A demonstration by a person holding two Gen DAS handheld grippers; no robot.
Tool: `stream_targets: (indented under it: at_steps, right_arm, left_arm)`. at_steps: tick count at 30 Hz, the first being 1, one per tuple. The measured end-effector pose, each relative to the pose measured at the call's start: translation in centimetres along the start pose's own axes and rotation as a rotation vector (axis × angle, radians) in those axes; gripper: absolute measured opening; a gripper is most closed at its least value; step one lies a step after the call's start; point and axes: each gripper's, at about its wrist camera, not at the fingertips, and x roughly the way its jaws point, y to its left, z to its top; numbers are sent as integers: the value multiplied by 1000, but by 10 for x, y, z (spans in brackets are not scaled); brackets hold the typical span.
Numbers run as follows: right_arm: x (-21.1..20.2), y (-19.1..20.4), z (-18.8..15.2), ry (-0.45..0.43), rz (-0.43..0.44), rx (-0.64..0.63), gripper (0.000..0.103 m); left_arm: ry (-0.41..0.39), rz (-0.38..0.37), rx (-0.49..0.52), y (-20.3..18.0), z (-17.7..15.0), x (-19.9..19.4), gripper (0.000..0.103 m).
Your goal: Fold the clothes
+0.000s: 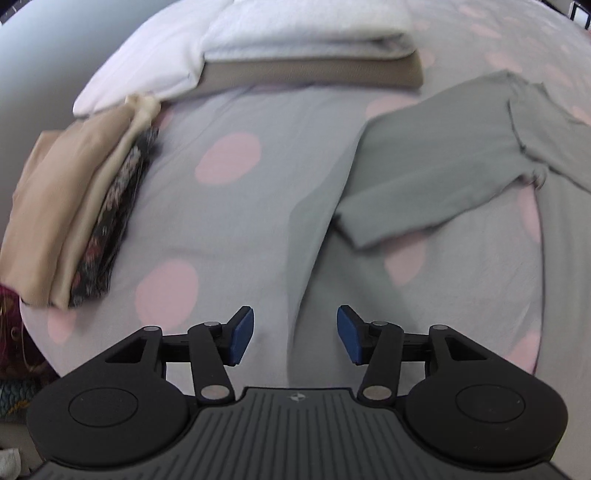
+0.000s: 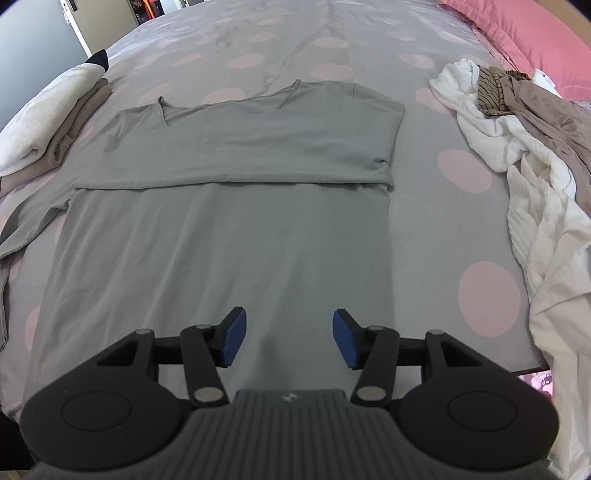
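The bed (image 2: 424, 206), covered in a grey sheet with large pale pink dots, fills both views and carries everything else. Spread flat across its middle is the grey top (image 2: 221, 236), the largest garment: its upper part is folded down over the body, leaving a straight horizontal fold edge across the cloth, and the neckline edge lies on the side of that fold away from the camera. One long sleeve trails off the top's left side toward the bed's edge; in the left wrist view that sleeve (image 1: 436, 177) lies at an angle on the sheet, its cuff end nearest the camera.

To the right of the grey top, well apart from it, an unfolded heap of clothes (image 2: 524, 177) runs along the bed: crumpled white cloth with brown and striped pieces on its far end. Beyond that heap a pink pillow (image 2: 517, 33) sits at the bed's far right corner.

To the left of the grey top lies a folded stack, white towel on taupe cloth (image 1: 306, 55), resting partly against a white pillow (image 1: 140, 70). Further left from the top is a smaller folded pile (image 1: 74, 218), beige pieces over a dark floral one.

The right tool (image 2: 288, 338) hangs over the near hem of the grey top, its blue pads wide apart and holding nothing. The left tool (image 1: 294, 334) hovers over bare sheet left of the sleeve, likewise spread wide and empty.
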Motion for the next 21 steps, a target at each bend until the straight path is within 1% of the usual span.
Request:
stream_targets:
  at_steps: [1, 2, 3, 4, 6, 8, 12, 16, 18, 21]
  right_arm:
    - [-1, -1, -1, 2, 8, 1, 56]
    - [-2, -2, -1, 4, 17, -2, 56]
    - [-4, -3, -2, 3, 18, -7, 56]
    - [-6, -4, -2, -2, 13, -13, 56]
    - [-11, -9, -5, -18, -9, -21, 56]
    - [-16, -15, -5, -25, -30, -29, 56]
    - [-35, -33, 3, -29, -53, -23, 56]
    - [-54, -51, 11, -35, -66, -11, 56]
    - [-62, -59, 15, -45, -56, 9, 56]
    - [-68, -65, 20, -44, -78, 36, 56]
  left_arm:
    - [30, 2, -2, 1, -2, 4, 42]
    - [60, 5, -3, 1, -3, 8, 19]
    - [78, -5, -8, 2, -4, 9, 1]
    - [87, -24, -15, 3, -4, 8, 0]
    - [69, -60, 4, 0, -2, -2, 0]
    - [21, -112, 27, -7, 2, -21, 0]
    - [-90, -262, 76, -23, 14, -65, 0]
    - [-154, -385, 136, -51, 23, -95, 0]
    - [-167, -431, 174, -68, 27, -105, 0]
    - [-177, -484, 238, -99, 31, -116, 0]
